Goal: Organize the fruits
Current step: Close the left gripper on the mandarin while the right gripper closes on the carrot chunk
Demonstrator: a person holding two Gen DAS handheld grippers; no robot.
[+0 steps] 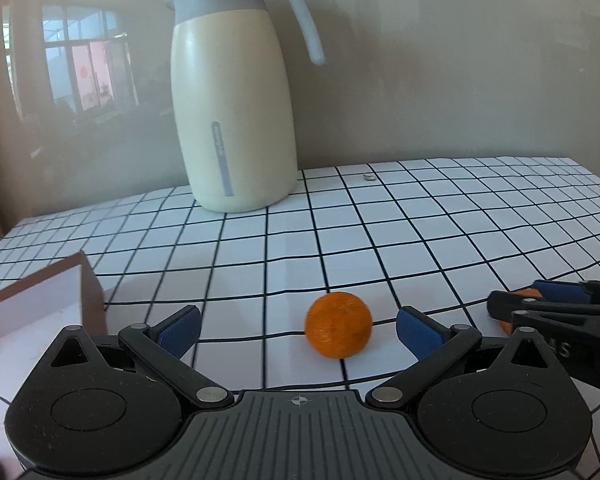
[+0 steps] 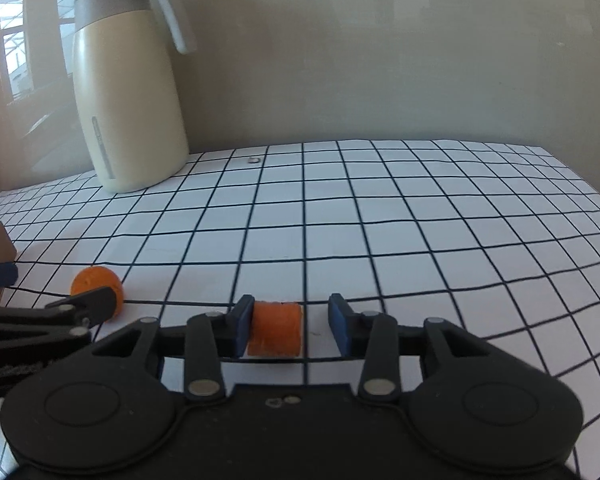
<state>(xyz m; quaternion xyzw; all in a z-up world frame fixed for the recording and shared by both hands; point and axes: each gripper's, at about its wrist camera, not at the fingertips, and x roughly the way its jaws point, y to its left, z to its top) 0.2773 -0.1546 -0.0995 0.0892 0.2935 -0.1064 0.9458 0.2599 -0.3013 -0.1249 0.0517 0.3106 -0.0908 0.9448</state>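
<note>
two oranges on checked desk (image 2: 380, 220), jug (image 1: 232, 112) behind.
left hand-held gripper (image 1: 298, 330) spread around round orange (image 1: 338, 325); right hand-held gripper (image 2: 292, 330) spread, left pad touching orange chunk (image 2: 276, 328).

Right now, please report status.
Left gripper open around orange. Right gripper open, orange piece between its fingers. Nothing in the way.

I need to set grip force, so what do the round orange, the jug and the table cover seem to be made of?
Round orange: matte, finely dimpled skin, real peel or moulded plastic, I cannot tell which.
Jug: smooth cream body with a soft sheen, probably painted metal or plastic; grey lid and handle look like plastic.
Table cover: flat, white, black grid, likely paper or vinyl.
</note>
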